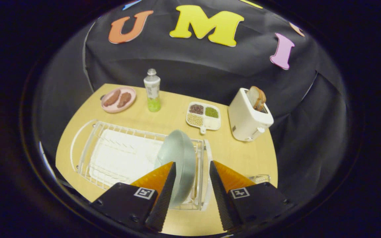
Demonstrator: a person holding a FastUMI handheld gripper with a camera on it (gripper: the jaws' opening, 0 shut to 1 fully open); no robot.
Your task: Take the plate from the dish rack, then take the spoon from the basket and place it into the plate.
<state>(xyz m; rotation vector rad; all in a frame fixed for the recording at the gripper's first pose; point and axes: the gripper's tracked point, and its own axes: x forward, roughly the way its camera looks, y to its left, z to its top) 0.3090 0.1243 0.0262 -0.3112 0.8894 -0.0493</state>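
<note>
Wooden bench (243, 155) carries everything. White wire dish rack (117, 155) takes up the near left part of the bench, reaching almost to its near edge. Pale grey-green plate (179, 155) stands on edge in the rack's right end, slightly tilted, near the rack's right rail. White toaster (248, 122) at the far right edge, two slices of bread (257, 97) sticking out of its slots. Pink plate (118, 99) at the far left corner with two brown pieces of food on it. White four-compartment tray (204, 116) of grains and beans sits mid-bench toward the far edge, between bottle and toaster. Bottle (152, 90) with green liquid stands upright just right of the pink plate.

Gripper (192, 165) over the near edge, fingers spread wide and holding nothing. Left fingertip overlaps the standing plate's lower rim; contact unclear. Right finger apart from it, beyond the rack's right rail. Wire corner of something behind the right finger, can't identify.
</note>
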